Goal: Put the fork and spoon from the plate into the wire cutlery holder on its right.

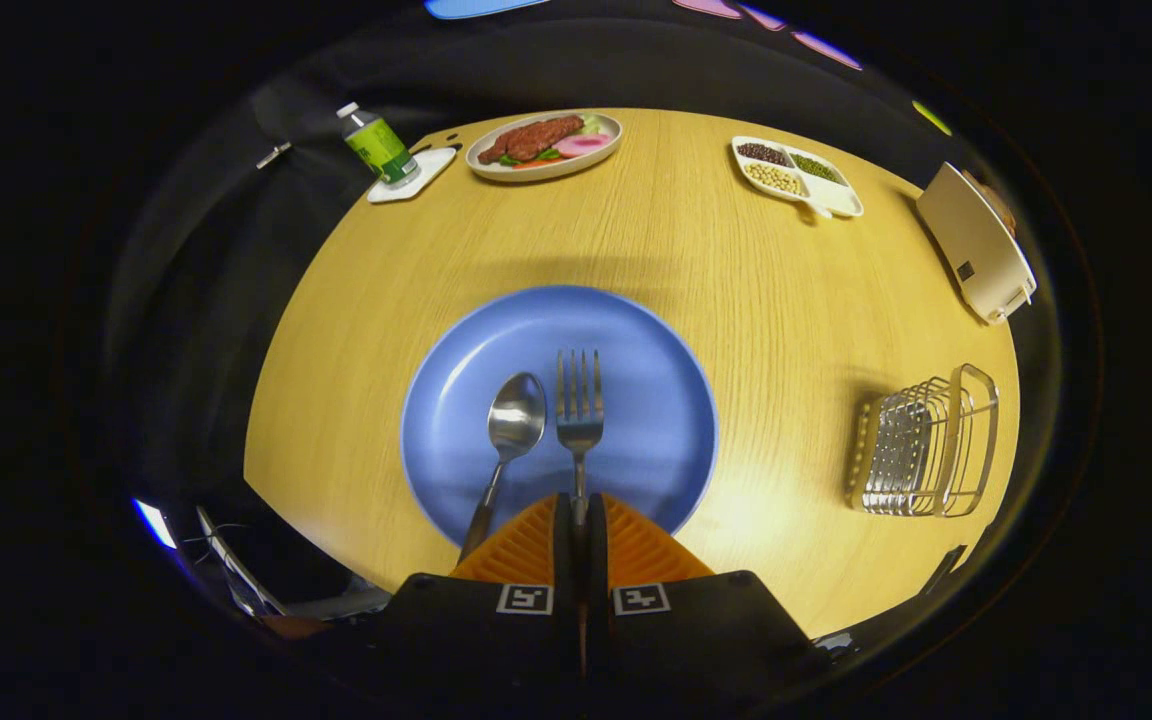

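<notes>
Pinching the fork (579, 415) handle, fingers (536, 540) above the plate (676, 400) rim.

No word, brand or number can be read. The green label on the clear plastic bottle (377, 146), far beyond the fingers, is too small to make out. Two square black-and-white coded markers (524, 599) sit on the black gripper (579, 512) body behind the orange fingers.

A steel fork (579, 415) and steel spoon (513, 430) lie side by side on a round blue plate (636, 350), heads pointing away, spoon bowl up on the fork's left. The empty wire cutlery holder (921, 445) stands on the table, well right of the plate.
</notes>
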